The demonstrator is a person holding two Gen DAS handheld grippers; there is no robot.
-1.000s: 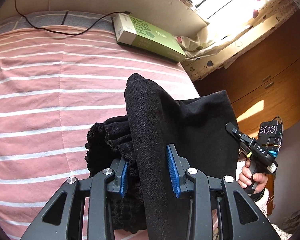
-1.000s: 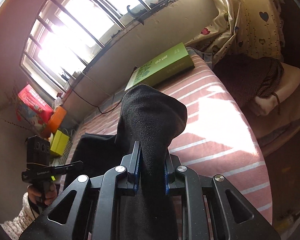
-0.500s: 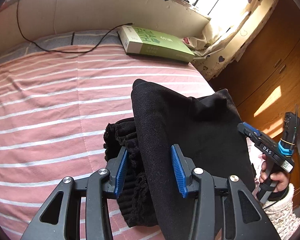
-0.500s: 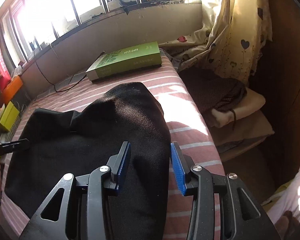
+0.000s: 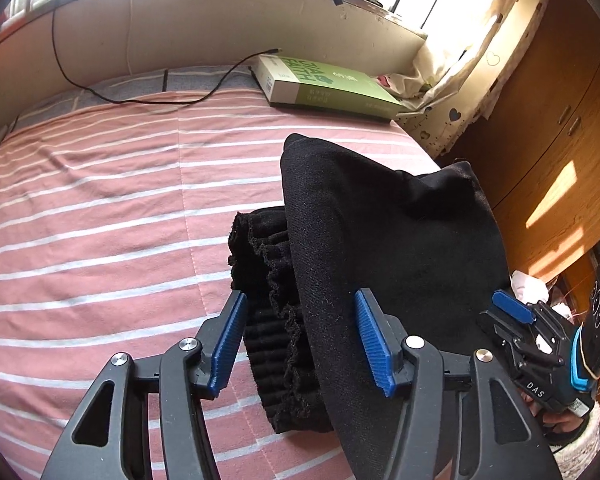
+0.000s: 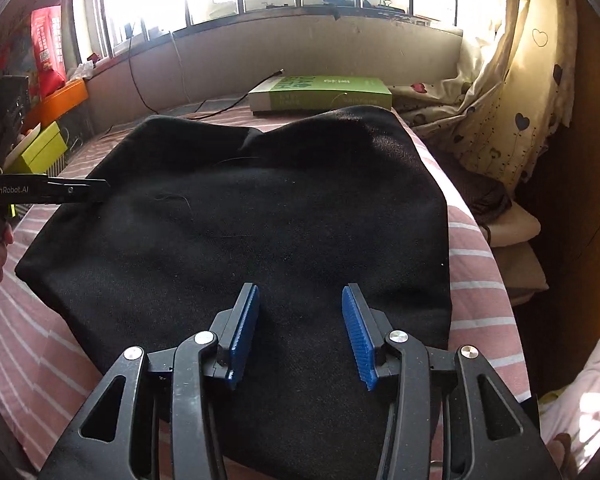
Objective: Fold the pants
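The black pants lie folded on the pink striped bed. In the left wrist view the pants show a smooth top layer over a ribbed waistband at their left edge. My left gripper hovers at that edge, jaws opening, with the waistband and the fold's edge between the blue pads but not pressed. My right gripper is above the near part of the cloth, jaws opening, pads clear of the fabric. The right gripper also shows at the right edge of the left wrist view.
A green box lies at the head of the bed by the wall, with a black cable beside it. Heart-print curtain and a wooden wardrobe stand to the right. Folded bedding sits beside the bed.
Both grippers have let go of the pants and their jaws have widened. The raised fold has dropped flat onto the bed, and the right gripper has swung over the spread cloth.
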